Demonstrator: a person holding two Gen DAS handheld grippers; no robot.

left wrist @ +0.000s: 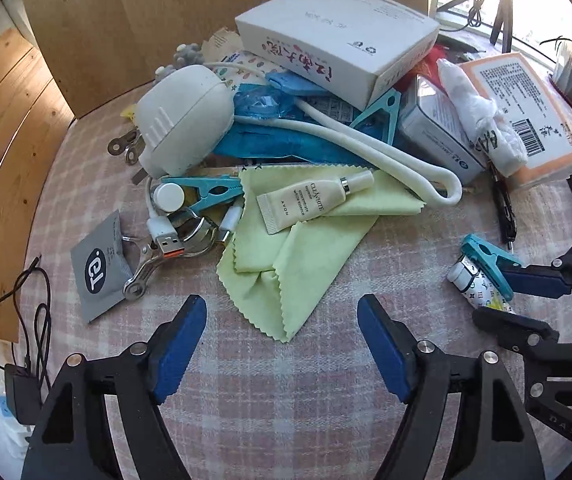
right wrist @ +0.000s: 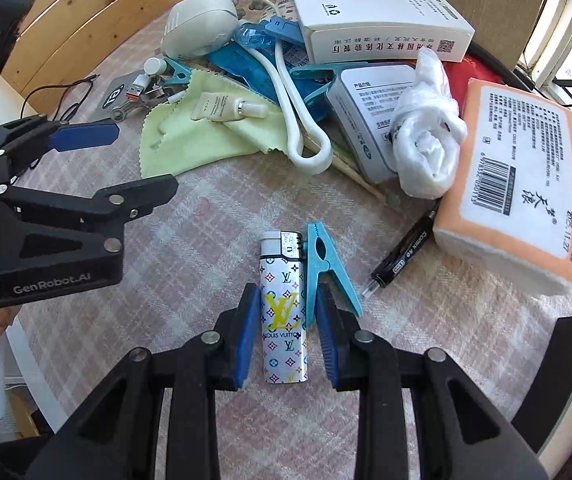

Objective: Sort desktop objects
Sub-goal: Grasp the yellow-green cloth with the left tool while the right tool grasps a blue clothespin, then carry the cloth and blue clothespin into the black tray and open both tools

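In the right wrist view a white patterned lighter (right wrist: 284, 312) lies on the checked tablecloth with a teal clothespin (right wrist: 326, 256) against its right side. My right gripper (right wrist: 286, 292) is shut on the lighter, and one leg of the clothespin is caught beside the right pad. The left wrist view shows the same grip at far right: right gripper (left wrist: 490, 296), lighter (left wrist: 466, 276), clothespin (left wrist: 486, 256). My left gripper (left wrist: 282, 304) stands wide open and holds nothing, just in front of a pale green cloth (left wrist: 306, 240) that has a cream tube (left wrist: 310, 204) on it.
A pile fills the back of the table: white box (left wrist: 338, 40), white charger (left wrist: 182, 120), metal tin (right wrist: 366, 112), bunched white bag (right wrist: 426, 140), orange tissue pack (right wrist: 518, 184). A black pen (right wrist: 402, 256) lies right of the clothespin. A grey sachet (left wrist: 98, 268) and USB plug (left wrist: 166, 240) lie left.
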